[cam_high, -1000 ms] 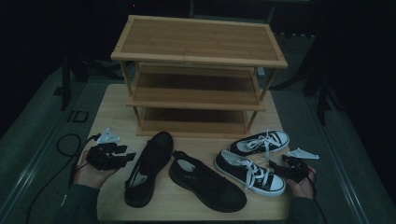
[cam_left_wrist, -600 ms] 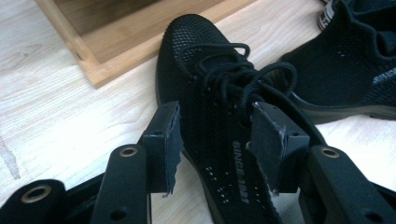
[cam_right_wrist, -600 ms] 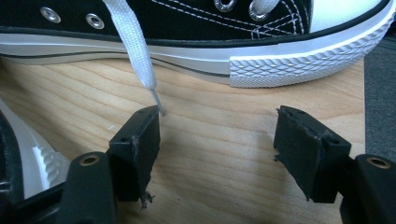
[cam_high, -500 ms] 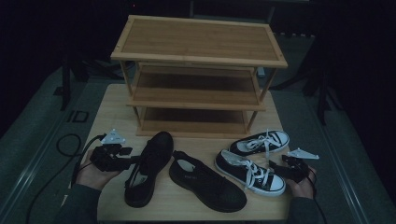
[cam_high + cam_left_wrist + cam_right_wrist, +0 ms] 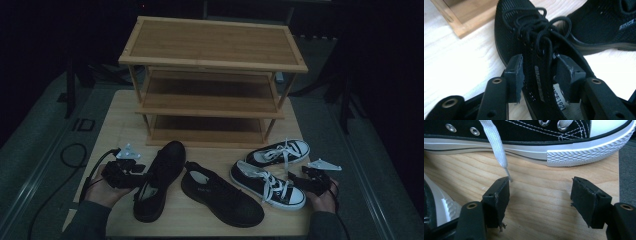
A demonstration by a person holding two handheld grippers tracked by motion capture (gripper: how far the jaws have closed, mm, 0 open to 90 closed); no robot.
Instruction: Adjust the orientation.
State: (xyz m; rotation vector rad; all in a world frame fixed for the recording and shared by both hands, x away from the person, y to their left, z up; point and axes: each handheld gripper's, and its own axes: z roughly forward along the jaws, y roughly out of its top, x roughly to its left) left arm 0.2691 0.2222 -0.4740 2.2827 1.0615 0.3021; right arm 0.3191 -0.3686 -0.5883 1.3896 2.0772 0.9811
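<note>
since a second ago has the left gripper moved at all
Yes: the left gripper slid right, away from the table edge, onto the black mesh shoe; its jaws have been closing.

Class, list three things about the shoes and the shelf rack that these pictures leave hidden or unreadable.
- Black mesh shoe, left gripper view: heel cut off by the bottom edge; tongue lettering partly behind the jaws.
- Sneaker, right gripper view: top cropped.
- Shelf rack, high view: lower shelves' backs shadowed.

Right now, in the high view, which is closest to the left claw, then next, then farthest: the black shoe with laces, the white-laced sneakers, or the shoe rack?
1. Black mesh shoe, at the left claw.
2. Wooden shoe rack, behind, across the table.
3. White-laced sneakers, far right side.
</note>
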